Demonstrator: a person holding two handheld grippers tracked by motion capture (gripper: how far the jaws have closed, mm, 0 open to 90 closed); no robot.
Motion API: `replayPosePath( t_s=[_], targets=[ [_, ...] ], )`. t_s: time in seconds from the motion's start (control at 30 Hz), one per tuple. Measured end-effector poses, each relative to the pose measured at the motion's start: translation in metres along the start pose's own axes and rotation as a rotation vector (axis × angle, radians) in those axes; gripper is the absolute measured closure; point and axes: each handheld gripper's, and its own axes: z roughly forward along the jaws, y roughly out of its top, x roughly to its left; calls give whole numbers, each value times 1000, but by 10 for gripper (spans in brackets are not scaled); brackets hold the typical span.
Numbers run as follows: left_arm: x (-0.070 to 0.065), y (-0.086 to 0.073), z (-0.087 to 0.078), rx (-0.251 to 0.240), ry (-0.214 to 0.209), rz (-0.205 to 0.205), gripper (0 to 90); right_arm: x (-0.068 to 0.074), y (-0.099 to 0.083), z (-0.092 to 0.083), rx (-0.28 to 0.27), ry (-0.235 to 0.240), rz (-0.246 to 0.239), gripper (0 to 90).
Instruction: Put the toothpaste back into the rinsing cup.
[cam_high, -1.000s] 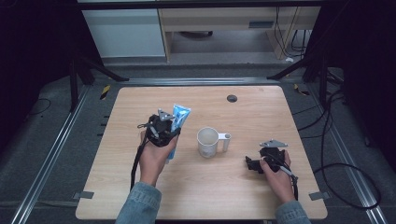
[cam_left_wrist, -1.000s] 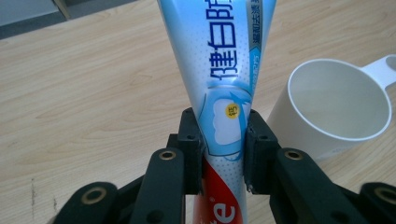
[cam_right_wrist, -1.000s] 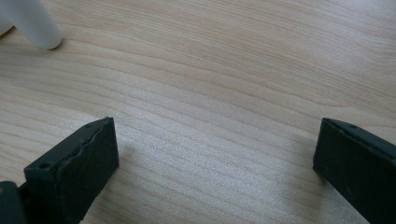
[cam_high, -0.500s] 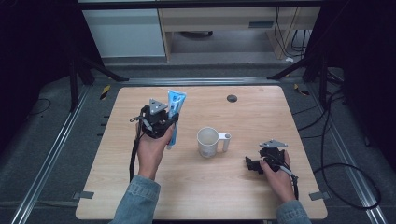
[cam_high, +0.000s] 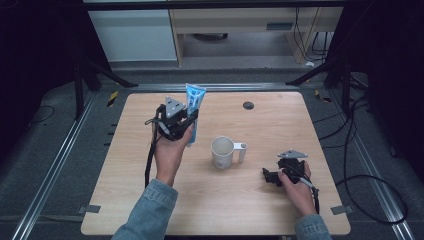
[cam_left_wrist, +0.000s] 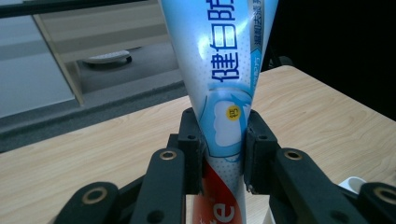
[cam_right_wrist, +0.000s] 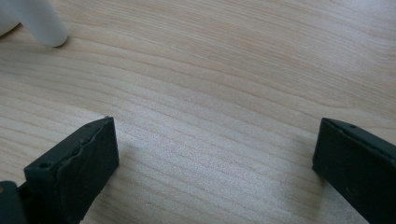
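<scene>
My left gripper (cam_left_wrist: 223, 154) clamped a light-blue plastic toothpaste tube (cam_left_wrist: 223, 84) printed "健白防"; my right gripper (cam_right_wrist: 215, 163) gaped wide.

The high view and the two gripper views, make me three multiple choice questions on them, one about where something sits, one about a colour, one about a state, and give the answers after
1. Where does the mug stand on the table?
A. Between the two grippers
B. At the far left corner
C. Off the table, on the floor

2. What is the main colour of the toothpaste tube?
A. Green
B. Light blue and white
C. Black

3. In what state is the right gripper?
A. Shut on the mug
B. Shut on the tube
C. Open, nothing between its jaws

Answers:
1. A, since the high view shows it on the wood between the left gripper and the right one.
2. B, as the left gripper view shows a pale blue and white body with a red part low down.
3. C, because the right gripper view shows bare wood between jaws set wide apart.
</scene>
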Motion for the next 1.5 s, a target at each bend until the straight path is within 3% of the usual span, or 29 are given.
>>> replayPosePath(
  t_s=[0.23, 0.3, 0.33, 0.37, 0.53, 0.73, 0.97, 1.13, 1.43, 1.5],
  targets=[
    [-17, 2, 7, -39, 0, 11, 721, 0, 0, 0, 0, 1, -2, 6],
    [-18, 1, 10, -45, -7, -3, 721, 0, -1, 0, 1, 0, -15, 6],
    [-18, 1, 11, -48, -5, -12, 721, 1, 0, -1, 4, 11, 1, 6],
    [-18, 1, 11, -48, -5, -12, 721, 0, -1, -1, -1, 3, -21, 6],
    [-22, 1, 15, -94, 4, -25, 721, 1, -2, -1, -1, 1, -24, 6],
    [-28, 2, 17, -134, 19, -31, 721, 1, -2, -1, -2, 2, -26, 6],
    [-40, 2, 15, -169, 1, -32, 721, 0, -2, -1, -3, 4, -26, 5],
    [-50, -1, 15, -178, 4, -25, 721, 0, -2, -1, -1, 4, -26, 5],
    [-69, -4, 22, -166, -15, -63, 723, 1, -1, -1, -1, 5, -23, 5],
    [-72, -6, 20, -170, -10, -52, 723, 1, -1, -1, 1, 9, -23, 6]
  ],
)
